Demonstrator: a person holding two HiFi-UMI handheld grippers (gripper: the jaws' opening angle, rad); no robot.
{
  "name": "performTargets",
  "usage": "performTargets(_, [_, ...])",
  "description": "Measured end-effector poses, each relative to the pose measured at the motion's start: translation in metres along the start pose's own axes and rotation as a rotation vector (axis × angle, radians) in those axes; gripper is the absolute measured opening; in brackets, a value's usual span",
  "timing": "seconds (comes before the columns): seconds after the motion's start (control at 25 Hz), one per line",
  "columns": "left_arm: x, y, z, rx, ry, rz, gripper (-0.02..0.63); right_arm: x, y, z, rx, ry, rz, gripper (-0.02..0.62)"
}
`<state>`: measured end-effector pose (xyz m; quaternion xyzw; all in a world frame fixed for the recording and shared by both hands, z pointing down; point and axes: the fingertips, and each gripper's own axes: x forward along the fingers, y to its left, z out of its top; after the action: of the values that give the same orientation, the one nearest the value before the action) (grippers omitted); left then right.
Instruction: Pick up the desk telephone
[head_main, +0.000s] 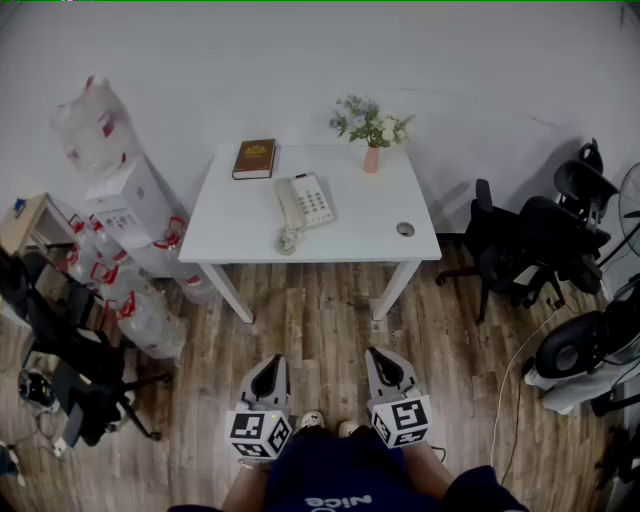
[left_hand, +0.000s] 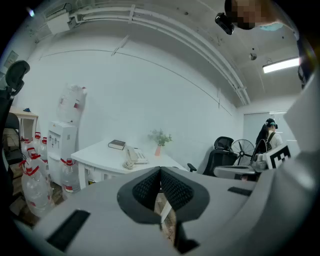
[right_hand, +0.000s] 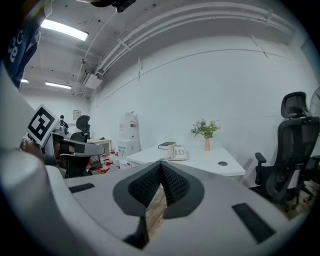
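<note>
Ahead on the bench (head_main: 370, 215), the desk telephone (head_main: 303, 203) lies well beyond my left tool (head_main: 269, 362) and right tool (head_main: 383, 354), both pressed together, empty; I'd step closer, then spread one before reaching.

I'm looking steeply down from head height, standing well back from the worktop (head_main: 360, 215); both gripper cameras are facing it from low and far, sharing worktop, phone (head_main: 305, 200) and wall (head_main: 300, 60).
</note>
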<state>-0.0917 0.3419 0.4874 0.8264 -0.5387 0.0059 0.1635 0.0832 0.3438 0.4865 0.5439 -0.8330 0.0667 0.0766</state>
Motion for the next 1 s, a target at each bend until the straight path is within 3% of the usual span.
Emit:
performTargets(0.44, [0.005, 0.0, 0.004, 0.01, -0.017, -0.014, 0.017, 0.006, 0.007, 0.0, 0.019, -0.01, 0.005, 0.021])
performTargets(1.0, [0.02, 0.051, 0.017, 0.003, -0.021, -0.036, 0.017, 0.036, 0.016, 0.007, 0.027, -0.033, -0.076, 0.022])
